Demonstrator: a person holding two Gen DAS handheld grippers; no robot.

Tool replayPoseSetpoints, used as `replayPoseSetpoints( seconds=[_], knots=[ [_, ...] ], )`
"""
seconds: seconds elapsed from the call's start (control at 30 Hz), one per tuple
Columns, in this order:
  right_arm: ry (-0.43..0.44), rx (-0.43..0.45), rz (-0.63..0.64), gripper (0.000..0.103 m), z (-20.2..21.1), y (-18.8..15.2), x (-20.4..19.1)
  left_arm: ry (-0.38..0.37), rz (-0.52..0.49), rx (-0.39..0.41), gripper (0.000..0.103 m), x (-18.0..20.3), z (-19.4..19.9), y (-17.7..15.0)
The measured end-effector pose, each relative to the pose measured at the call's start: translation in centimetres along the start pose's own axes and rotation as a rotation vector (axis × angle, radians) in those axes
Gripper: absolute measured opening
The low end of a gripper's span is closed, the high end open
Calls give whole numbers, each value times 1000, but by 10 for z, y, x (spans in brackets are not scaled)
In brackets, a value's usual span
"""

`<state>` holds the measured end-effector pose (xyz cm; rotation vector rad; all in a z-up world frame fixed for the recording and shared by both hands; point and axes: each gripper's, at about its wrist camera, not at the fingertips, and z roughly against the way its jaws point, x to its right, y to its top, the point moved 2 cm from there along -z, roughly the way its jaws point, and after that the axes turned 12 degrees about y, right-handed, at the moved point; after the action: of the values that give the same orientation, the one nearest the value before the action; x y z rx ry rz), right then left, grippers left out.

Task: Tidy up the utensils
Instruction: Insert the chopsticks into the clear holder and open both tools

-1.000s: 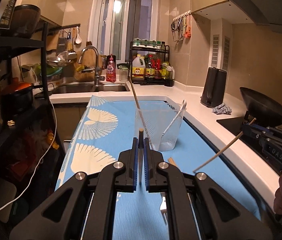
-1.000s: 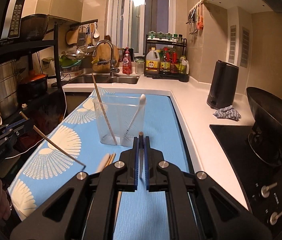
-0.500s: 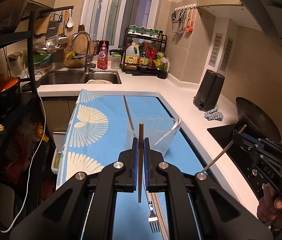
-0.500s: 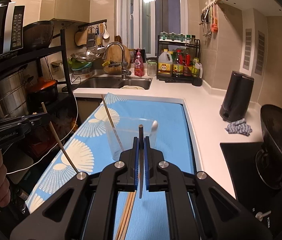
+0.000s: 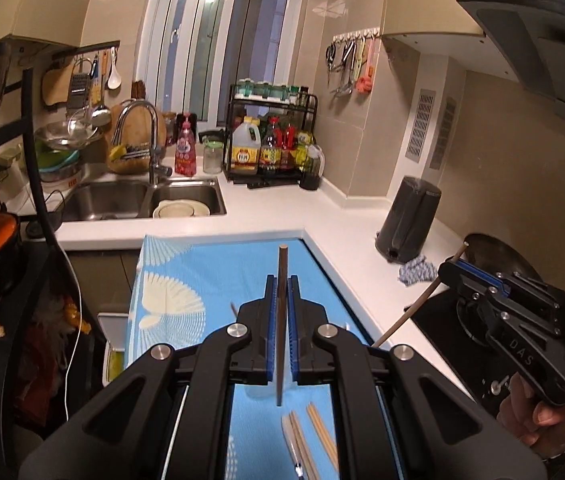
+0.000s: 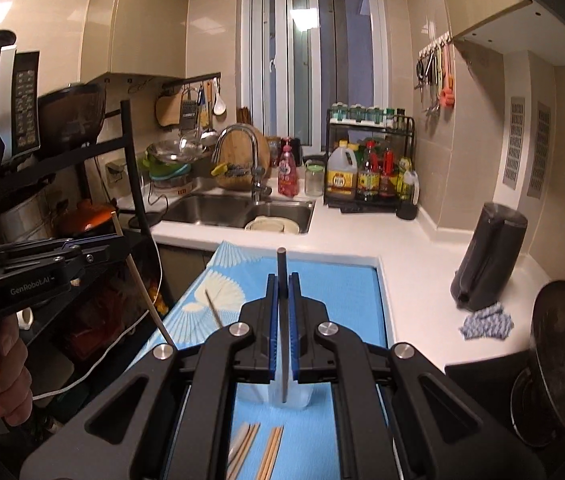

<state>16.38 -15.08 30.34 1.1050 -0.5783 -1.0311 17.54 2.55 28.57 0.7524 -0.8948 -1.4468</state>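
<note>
**Both grippers carried one chopstick each above the clear cup**

The left gripper (image 5: 281, 280) and right gripper (image 6: 282, 280) were each clamped on a dark chopstick (image 5: 281, 320), over the blue mat (image 5: 218, 264). The cup (image 6: 288, 396) stood below; spare chopsticks (image 6: 270, 454) lay nearby. Advised: point each tip down, centre over the cup, then release.

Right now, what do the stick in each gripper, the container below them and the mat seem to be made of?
Left gripper is shut on a dark chopstick, matte brown, likely wood. Right gripper is shut on a grey chopstick, smoother, possibly metal or plastic. The container looks like clear plastic, see-through. The blue mat looks like printed cloth or vinyl.
</note>
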Motion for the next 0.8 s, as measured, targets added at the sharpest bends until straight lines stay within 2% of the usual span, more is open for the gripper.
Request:
replayPoseSetpoints(
  seconds=[0.13, 0.27, 0.57, 0.8],
  knots=[
    [-11, 46, 4, 5, -10, 25, 5, 2, 22, 26, 5, -1, -17, 25],
    [-17, 25, -6, 5, -37, 28, 16, 16, 22, 12, 5, 0, -45, 32],
    [5, -106, -48, 5, -105, -22, 41, 37, -67, -142, 5, 10, -112, -6],
    [19, -181, -77, 5, -130, -50, 49, 36, -118, -231, 5, 19, -147, -35]
  ],
)
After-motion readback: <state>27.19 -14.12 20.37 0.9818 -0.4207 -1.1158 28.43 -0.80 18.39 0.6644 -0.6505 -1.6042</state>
